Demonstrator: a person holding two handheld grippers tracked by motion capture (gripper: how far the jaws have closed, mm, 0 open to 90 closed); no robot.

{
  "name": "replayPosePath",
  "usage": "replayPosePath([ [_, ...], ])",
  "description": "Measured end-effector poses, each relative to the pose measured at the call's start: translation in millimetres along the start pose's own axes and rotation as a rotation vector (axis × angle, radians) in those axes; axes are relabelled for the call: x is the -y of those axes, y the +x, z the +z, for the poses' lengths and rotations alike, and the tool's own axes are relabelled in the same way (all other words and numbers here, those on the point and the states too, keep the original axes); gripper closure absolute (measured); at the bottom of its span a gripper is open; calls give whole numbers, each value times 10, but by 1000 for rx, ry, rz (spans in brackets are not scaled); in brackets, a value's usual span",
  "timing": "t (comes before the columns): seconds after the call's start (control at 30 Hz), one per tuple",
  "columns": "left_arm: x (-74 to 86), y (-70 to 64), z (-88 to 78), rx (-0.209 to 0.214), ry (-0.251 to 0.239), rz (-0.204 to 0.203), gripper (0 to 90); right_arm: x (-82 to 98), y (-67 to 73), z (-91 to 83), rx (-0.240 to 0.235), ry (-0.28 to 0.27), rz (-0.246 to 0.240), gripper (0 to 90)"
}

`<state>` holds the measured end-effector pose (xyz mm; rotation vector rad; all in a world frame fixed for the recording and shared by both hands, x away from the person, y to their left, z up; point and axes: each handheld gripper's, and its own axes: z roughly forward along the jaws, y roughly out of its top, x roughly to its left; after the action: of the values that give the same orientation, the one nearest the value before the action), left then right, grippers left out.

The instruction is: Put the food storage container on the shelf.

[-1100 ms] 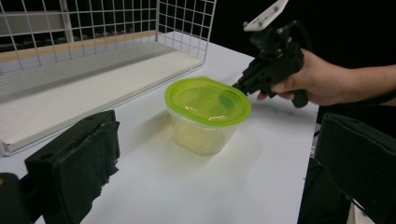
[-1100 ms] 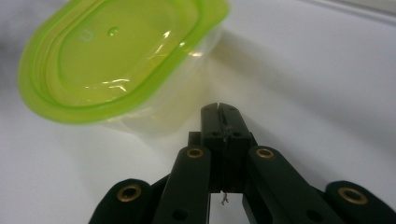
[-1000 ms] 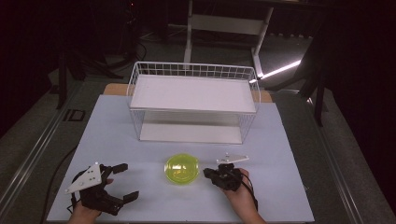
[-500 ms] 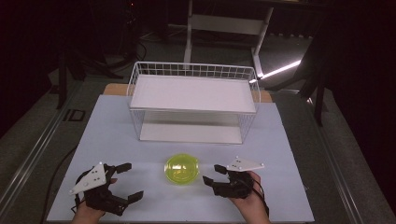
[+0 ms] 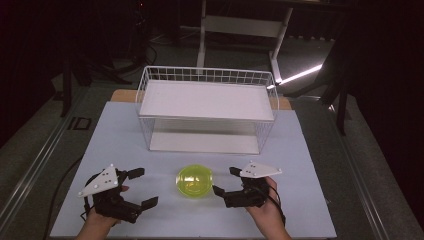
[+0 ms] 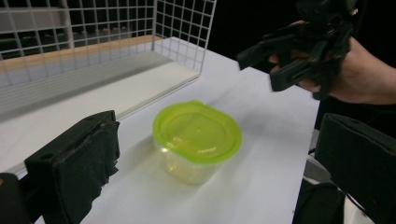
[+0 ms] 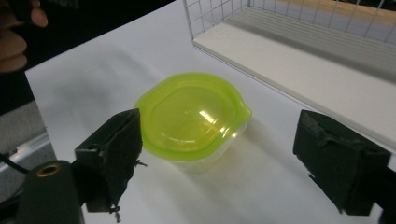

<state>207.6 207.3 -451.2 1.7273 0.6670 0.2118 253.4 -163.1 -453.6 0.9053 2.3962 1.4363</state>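
A lidded green container [image 5: 194, 181] stands on the worktop [image 5: 310, 200] between both grippers. The right gripper [image 5: 223, 181], jaws just opened wide, and the left gripper [image 5: 142, 187], jaws spread, flank it without touching.

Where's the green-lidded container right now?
In the high view the container sits on the white table near its front edge, between the left gripper and right gripper, before the wire rack.

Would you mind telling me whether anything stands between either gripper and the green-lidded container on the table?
Nothing visible does. The container sits alone on the white table, with the left gripper and the right gripper flanking it, both open and apart from it. The wire basket stands behind it.
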Motion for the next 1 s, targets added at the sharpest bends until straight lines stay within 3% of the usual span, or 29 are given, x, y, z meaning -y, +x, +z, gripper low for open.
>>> replayPosePath([
  [0.07,-47,6,26,13,-16,-7,7,-27,-23,23,6,-15,-15,223],
  [0.3,-162,30,189,-23,43,0,8,-120,-49,124,1,-40,-21,238],
  [0.4,-182,59,267,-27,63,-16,8,-146,-70,186,-2,-37,18,213],
  [0.57,-170,165,378,-13,59,-93,9,-149,-105,229,6,-21,77,193],
  [0.63,-157,195,434,-13,89,-103,8,-145,-132,267,-4,18,114,193],
  [0.67,-150,204,464,-22,105,-106,8,-145,-132,267,-4,18,114,193],
  [0.7,-142,210,488,-33,114,-112,9,-134,-152,285,-12,21,145,192],
  [0.77,-121,234,538,-47,126,-152,9,-127,-170,309,-20,24,172,163],
  [0.87,-71,243,624,-62,171,-187,9,-99,-186,359,-17,29,174,154],
  [1.0,11,205,713,-79,210,-188,40,-75,-185,386,-15,39,179,168],
])
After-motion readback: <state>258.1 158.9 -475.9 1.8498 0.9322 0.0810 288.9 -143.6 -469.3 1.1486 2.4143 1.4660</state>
